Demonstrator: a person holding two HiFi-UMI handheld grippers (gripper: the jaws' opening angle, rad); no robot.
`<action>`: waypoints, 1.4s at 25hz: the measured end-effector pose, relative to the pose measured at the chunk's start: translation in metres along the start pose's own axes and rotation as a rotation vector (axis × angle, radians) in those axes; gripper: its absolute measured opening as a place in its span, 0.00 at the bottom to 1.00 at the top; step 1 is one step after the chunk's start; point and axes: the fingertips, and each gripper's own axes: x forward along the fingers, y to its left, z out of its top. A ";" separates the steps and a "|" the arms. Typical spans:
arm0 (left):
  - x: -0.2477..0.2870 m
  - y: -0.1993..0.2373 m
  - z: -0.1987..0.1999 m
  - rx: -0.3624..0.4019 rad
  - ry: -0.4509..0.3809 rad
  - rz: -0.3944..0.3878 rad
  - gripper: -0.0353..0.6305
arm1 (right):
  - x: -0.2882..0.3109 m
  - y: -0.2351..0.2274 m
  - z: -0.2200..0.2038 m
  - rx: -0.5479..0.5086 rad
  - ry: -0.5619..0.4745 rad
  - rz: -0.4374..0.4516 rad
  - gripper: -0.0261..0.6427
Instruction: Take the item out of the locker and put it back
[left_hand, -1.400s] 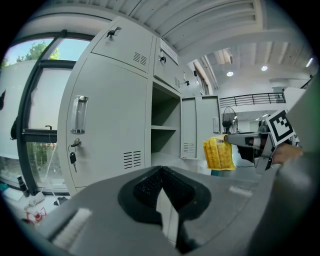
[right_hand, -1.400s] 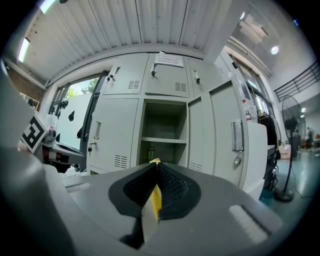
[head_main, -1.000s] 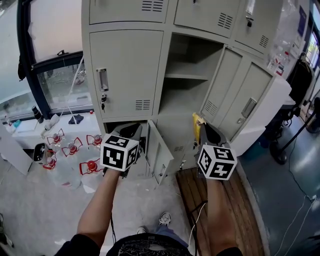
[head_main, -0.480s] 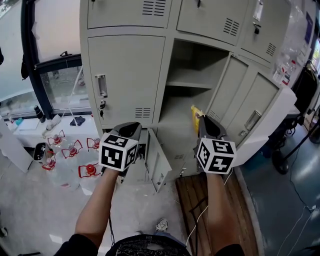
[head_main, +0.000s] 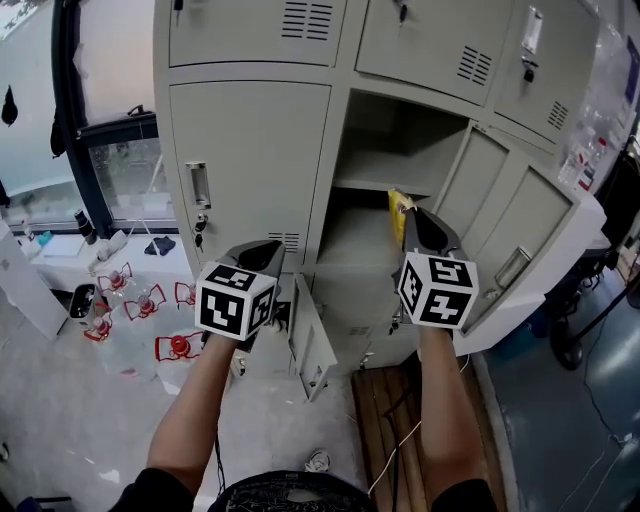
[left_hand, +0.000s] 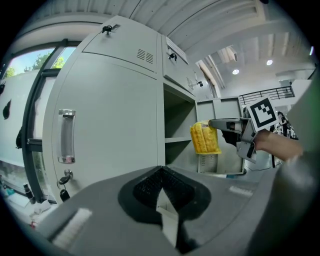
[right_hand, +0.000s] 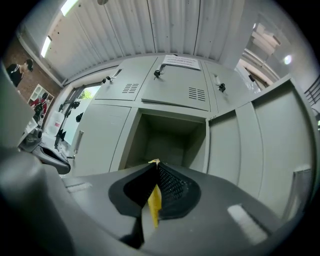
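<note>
Progress is looking about halfway, by my reading: the yellow packet (head_main: 396, 203) is hanging in front of the locker (head_main: 335, 85), level with the open compartment (head_main: 385, 135) and not resting on anything inside it. So the taking-out is looking done and the putting-back is waiting.

The right gripper (head_main: 408, 214) is pinching the packet's upper edge, its fingers closing flat on the thin yellow film, which is showing as a narrow strip between them in the right gripper view. The left gripper (head_main: 262, 250) is idling in front of the closed door (head_main: 250, 150) beside the opening, its fingers pressing together on nothing.

The packet is looking bright yellow, bumpy and puffed, like a sealed snack bag, hanging upright below the fingers. The open door (head_main: 500, 215) is standing wide to the right.
</note>
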 end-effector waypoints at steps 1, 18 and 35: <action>0.003 0.000 0.002 0.002 -0.002 0.002 0.06 | 0.005 -0.004 0.004 -0.004 -0.010 -0.003 0.08; 0.041 -0.006 0.034 0.001 -0.022 0.044 0.06 | 0.076 -0.045 0.056 -0.071 -0.114 0.006 0.08; 0.052 0.003 0.038 -0.015 -0.025 0.137 0.06 | 0.124 -0.050 0.092 -0.176 -0.210 0.051 0.08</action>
